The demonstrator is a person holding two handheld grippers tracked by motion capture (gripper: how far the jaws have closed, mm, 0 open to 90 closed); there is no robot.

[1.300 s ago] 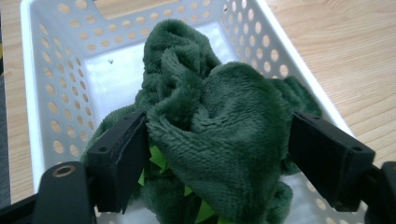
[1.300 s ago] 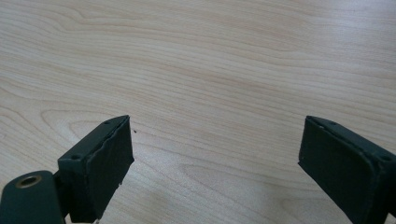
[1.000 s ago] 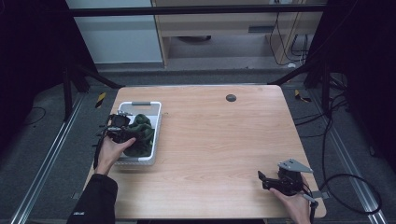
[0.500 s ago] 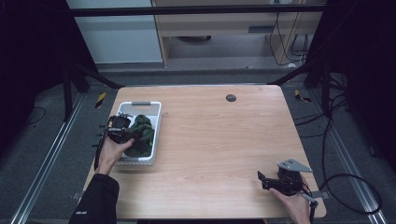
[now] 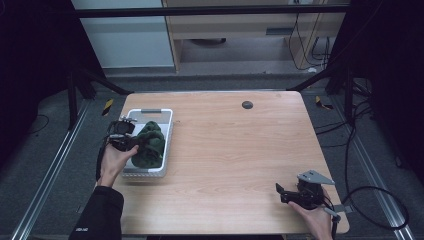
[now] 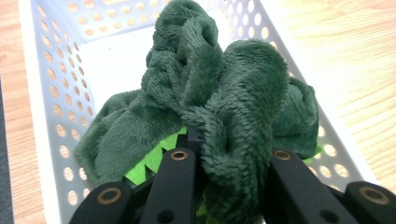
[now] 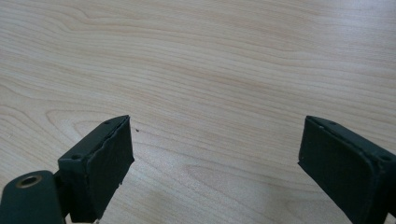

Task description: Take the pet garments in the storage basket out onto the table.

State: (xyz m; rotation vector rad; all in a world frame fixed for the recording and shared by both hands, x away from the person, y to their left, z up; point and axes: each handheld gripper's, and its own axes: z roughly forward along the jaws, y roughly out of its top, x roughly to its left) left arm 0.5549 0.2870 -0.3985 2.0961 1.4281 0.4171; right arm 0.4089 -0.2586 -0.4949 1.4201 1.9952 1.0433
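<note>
Sitting in the white perforated basket at the table's nine o'clock, the dark green plush cloth (lime felt beneath) is clamped by the left gripper, whose jaws have just been closing; the right gripper, at five o'clock, gapes empty.

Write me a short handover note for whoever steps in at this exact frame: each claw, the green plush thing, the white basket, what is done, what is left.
Left claw: jaws have just been closing and are now shut on a fold of the green plush toy.
Right claw: open, holding nothing, low over bare wood near the table's front right corner.
Toy: still inside the white perforated basket at the table's left side, bunched up.
Done: grip taken.
Left: probably lifting the toy out and setting it on the table; nothing lifted yet.
</note>
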